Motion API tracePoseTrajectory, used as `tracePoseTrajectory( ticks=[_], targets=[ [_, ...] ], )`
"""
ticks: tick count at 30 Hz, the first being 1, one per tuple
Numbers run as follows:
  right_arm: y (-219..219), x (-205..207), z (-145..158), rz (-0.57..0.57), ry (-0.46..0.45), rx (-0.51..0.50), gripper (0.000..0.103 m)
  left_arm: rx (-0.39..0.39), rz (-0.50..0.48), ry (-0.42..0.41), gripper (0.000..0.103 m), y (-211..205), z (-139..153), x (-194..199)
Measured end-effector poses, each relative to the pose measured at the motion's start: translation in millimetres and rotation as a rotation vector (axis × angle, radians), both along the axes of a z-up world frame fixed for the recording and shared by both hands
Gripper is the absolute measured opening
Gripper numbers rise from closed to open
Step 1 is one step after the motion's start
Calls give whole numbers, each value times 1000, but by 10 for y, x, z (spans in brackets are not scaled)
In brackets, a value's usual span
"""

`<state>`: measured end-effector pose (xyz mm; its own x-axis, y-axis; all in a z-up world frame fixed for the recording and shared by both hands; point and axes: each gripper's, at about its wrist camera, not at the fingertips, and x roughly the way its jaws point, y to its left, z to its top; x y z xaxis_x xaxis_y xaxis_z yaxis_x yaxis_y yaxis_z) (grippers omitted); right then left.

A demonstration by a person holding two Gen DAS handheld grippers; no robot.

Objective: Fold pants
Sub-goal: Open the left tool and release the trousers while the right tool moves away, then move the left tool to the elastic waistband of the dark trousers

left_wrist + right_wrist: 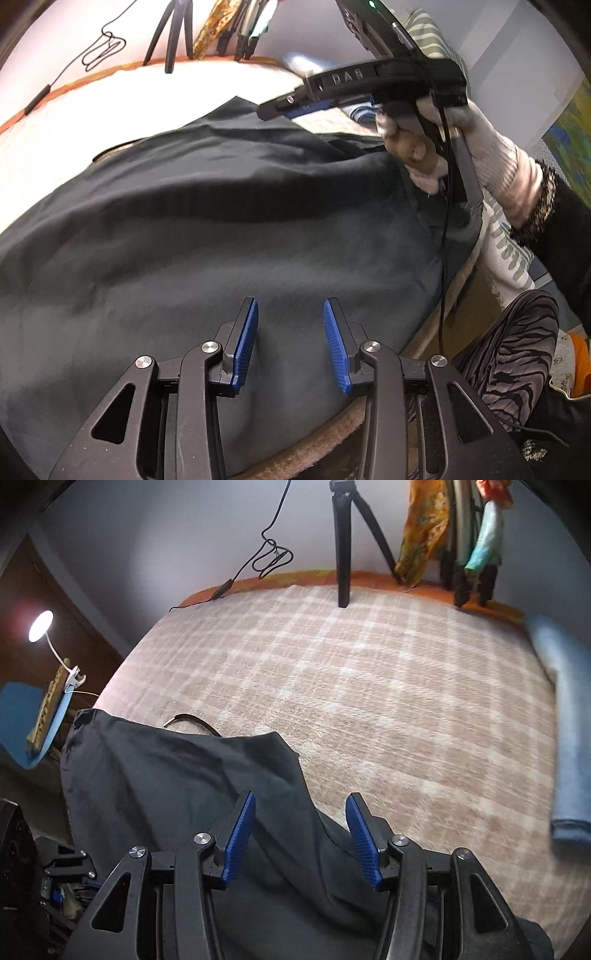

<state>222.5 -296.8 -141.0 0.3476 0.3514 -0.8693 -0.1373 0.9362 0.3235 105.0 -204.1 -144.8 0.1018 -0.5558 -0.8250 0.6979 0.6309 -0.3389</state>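
I have the dark pants (221,229) spread across the plaid blanket (388,686) on the bed, bunched rather than flat, so I judge the fold is only starting and both tools are up for a fresh grip. In the left wrist view the cloth fills everything from 9 o'clock round to 4. My left tool (290,345) hangs just over it at 6 o'clock, fingers parted wide and holding nothing.

My right tool (299,834) is also spread wide and empty, pointing toward 12 across the bed, with the pants' edge running under it from 9 down to 6. From the left camera I see the gloved right hand (461,147) at 2 o'clock, wrist cocked, holding that tool level above the far side of the cloth. A rolled blue cloth (565,720) lies at 3 o'clock and a tripod (343,554) stands at 12, both well apart from the pants.
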Motion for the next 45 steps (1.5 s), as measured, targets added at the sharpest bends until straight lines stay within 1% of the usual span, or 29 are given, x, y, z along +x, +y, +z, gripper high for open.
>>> tracePoseTrajectory(
  ticks=[4,8,9,10,11,12,13,14,16,19,22,24,26,28,29,31,32,34,35,38,41,44,45],
  targets=[
    [5,43,-27,22,14,10,53,17,-16,13,35,-21,-51,-23],
    [24,115,-80,47,41,38,41,14,-13,21,35,-24,-44,-17],
    [28,127,-91,50,44,42,40,14,-12,23,35,-27,-47,-8],
    [37,139,-102,53,47,49,37,14,-11,25,35,-26,-48,-8],
    [45,149,-102,56,45,52,28,15,-11,25,35,-31,-48,-13],
    [50,151,-82,59,41,49,23,15,-10,25,35,-32,-45,-15],
    [61,168,-67,66,38,47,12,14,-10,27,35,-34,-44,-17],
    [97,184,-24,82,26,26,3,13,-10,29,36,-38,-45,-18],
    [173,241,85,114,-11,-36,2,9,-10,34,38,-36,-56,-14],
    [211,386,208,111,-54,-101,0,9,-10,33,39,-40,-52,-5],
    [276,504,113,134,-42,-181,0,11,-12,29,39,-63,-47,-15],
    [335,539,-20,145,-24,-215,0,14,-19,24,42,-80,-40,-31],
    [310,529,-81,137,-8,-234,1,11,-22,25,43,-84,-38,-33],
    [274,542,-106,110,-1,-245,4,11,-21,29,43,-85,-38,-31],
    [244,543,-90,93,-2,-249,12,9,-19,32,43,-77,-34,-28],
    [181,504,-13,74,-18,-245,23,5,-10,41,43,-62,-26,-18],
    [143,484,54,57,-33,-239,27,4,-6,44,43,-40,-20,-5],
    [95,446,158,36,-56,-224,30,0,7,41,43,16,13,-2],
    [69,409,229,19,-72,-220,34,-7,13,35,43,51,45,-6],
    [46,270,407,-5,-108,-210,37,-25,36,13,43,161,134,-11],
    [69,115,543,-27,-132,-197,38,-54,78,-12,44,334,284,-6],
    [93,-25,671,-52,-151,-167,41,-93,129,-45,52,522,464,-15],
    [112,-89,721,-56,-159,-154,42,-108,151,-55,52,607,515,-8]
  ],
)
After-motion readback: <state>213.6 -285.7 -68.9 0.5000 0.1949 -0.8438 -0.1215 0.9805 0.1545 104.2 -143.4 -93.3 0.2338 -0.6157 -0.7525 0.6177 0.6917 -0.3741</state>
